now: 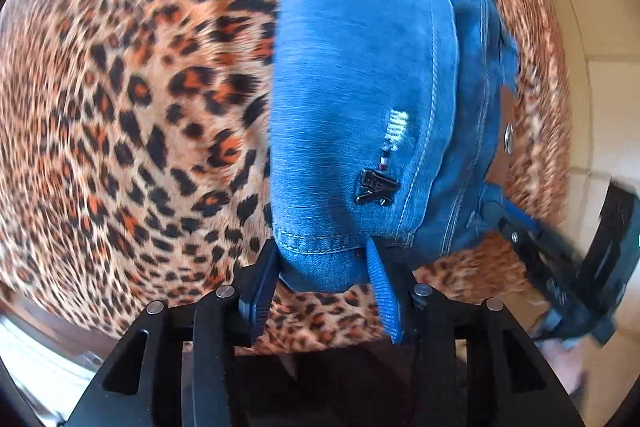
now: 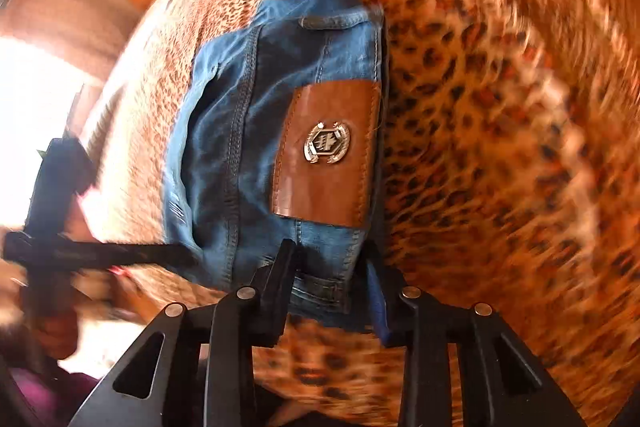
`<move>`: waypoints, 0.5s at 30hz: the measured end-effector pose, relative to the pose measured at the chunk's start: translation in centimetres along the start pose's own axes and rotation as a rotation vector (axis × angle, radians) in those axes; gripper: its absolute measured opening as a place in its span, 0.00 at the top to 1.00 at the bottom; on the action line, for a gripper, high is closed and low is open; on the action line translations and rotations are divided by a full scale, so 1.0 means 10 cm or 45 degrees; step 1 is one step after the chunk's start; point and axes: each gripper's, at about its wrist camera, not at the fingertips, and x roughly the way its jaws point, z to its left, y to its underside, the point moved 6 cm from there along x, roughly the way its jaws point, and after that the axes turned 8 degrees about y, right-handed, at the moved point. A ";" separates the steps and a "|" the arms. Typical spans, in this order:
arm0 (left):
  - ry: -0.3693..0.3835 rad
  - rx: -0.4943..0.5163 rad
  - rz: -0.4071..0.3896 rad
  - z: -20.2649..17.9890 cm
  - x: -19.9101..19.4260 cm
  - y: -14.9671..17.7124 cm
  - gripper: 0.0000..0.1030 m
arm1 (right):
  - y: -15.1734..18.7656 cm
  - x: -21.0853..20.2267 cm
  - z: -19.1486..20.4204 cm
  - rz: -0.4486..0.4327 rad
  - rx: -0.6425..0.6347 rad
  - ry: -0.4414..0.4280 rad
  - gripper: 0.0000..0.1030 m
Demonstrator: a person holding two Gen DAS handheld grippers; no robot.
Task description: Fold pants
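My left gripper (image 1: 324, 267) is clamping the hem of the folded jeans (image 1: 368, 99); my right gripper (image 2: 332, 279) is pinching their waistband below the leather patch (image 2: 328, 155). Beyond, motion blur is smearing the leopard-print cover (image 1: 132, 99).

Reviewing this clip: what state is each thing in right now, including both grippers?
Jeans: folded into a bundle, held at the near edge by both grippers.
Left gripper: shut on the jeans hem.
Right gripper: shut on the jeans below the leather patch.
Leopard-print cover: spread flat beneath the jeans.
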 end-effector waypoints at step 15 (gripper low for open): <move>-0.023 0.025 -0.306 -0.07 -0.77 -0.95 0.47 | -0.71 -0.48 -0.31 -0.180 0.278 -0.161 0.36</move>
